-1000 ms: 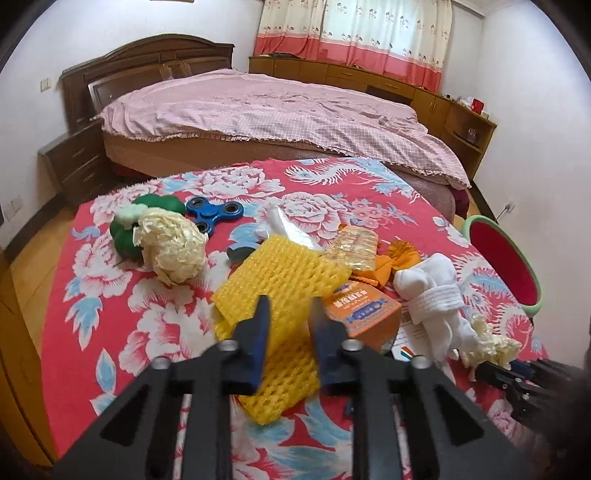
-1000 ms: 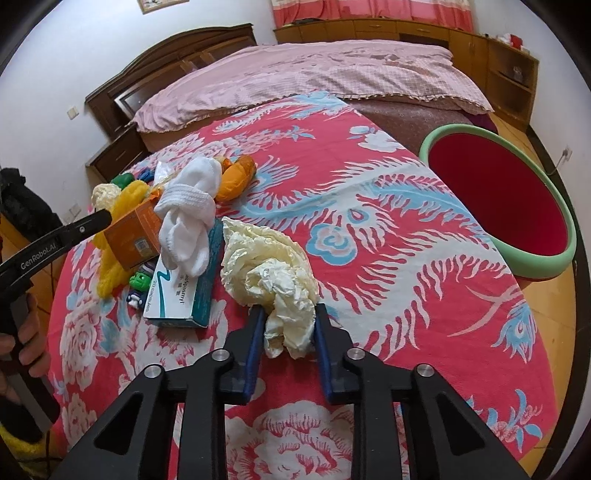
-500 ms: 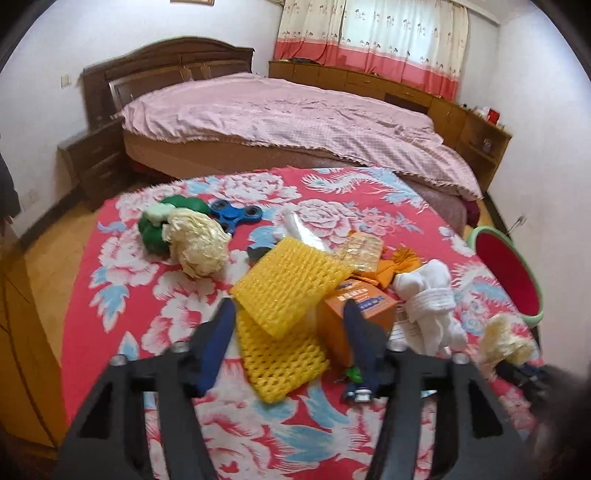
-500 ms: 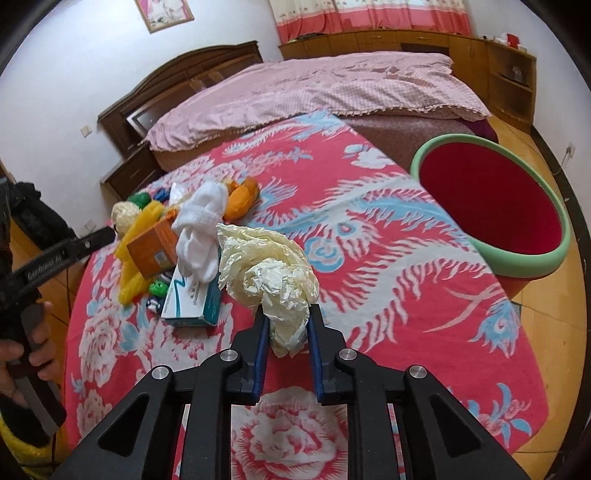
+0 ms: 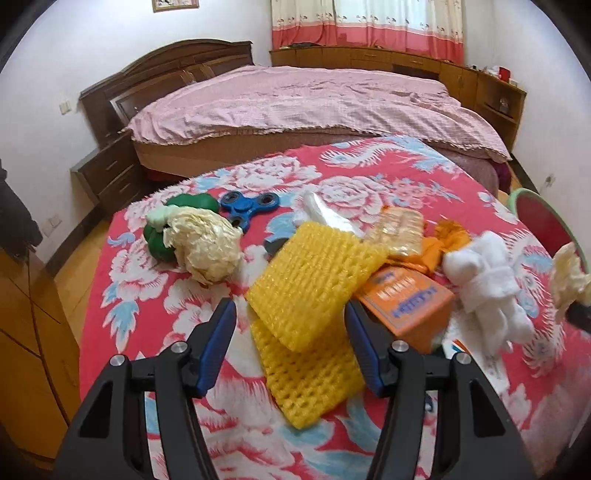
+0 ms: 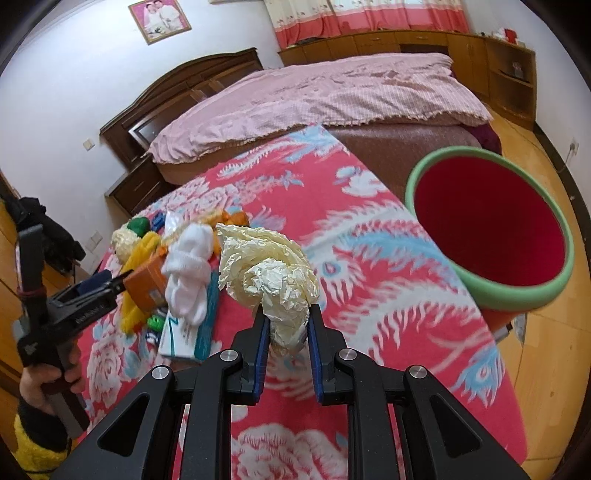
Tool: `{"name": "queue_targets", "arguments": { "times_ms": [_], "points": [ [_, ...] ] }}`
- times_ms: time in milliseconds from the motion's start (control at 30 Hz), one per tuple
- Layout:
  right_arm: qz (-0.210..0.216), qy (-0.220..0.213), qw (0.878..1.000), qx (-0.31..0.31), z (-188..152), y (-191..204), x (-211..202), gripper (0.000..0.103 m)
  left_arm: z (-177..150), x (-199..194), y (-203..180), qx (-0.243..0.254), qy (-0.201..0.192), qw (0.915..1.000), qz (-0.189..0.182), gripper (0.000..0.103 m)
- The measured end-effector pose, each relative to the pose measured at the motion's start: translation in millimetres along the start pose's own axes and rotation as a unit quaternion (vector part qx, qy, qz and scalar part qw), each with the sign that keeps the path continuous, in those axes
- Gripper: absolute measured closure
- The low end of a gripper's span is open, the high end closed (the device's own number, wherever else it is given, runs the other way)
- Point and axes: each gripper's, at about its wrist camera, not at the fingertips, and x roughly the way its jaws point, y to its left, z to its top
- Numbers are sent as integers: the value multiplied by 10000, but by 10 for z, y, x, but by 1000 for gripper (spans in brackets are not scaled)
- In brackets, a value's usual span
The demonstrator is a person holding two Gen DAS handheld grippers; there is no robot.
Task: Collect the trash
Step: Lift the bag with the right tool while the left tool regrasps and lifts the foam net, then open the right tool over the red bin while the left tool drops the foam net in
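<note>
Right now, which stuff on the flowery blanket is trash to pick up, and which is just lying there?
Likely trash and what goes with the job:
- crumpled paper ball, pinched in the right gripper
- second paper ball
- yellow foam net, between the open left gripper fingers
- red bin

Probably just lying about:
- white socks
- blue fidget spinner
- orange box

a home bedroom is shown by a wooden-framed double bed under a pink quilt, a bedside cabinet, floral curtains and a framed portrait hung on the wall.
</note>
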Motion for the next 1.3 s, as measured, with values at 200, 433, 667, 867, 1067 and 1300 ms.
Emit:
{"name": "queue_targets", "arguments": {
  "times_ms": [200,433,667,867,1067,1300],
  "points": [
    [116,-39,9999,-3,97,-2,54,84,44,4,93,-224,-118,9995,-181,93],
    [189,-26,9997,179,96,-103,57,84,91,-240,183,-687,-348,9950,-630,93],
    [239,-178,9991,318,118,-202,-66,84,181,-661,127,-962,-750,9871,-1038,93],
    [257,-322,9981,459,135,-346,-191,84,220,-877,-84,-978,-803,9831,-1322,93],
    [190,-407,9968,668,139,-580,-312,84,227,-969,-458,-768,-754,9816,-1579,93],
    [-12,-581,9932,1014,137,-967,-459,84,309,-966,-1048,-344,-610,9779,-1968,93]
  ]
}}
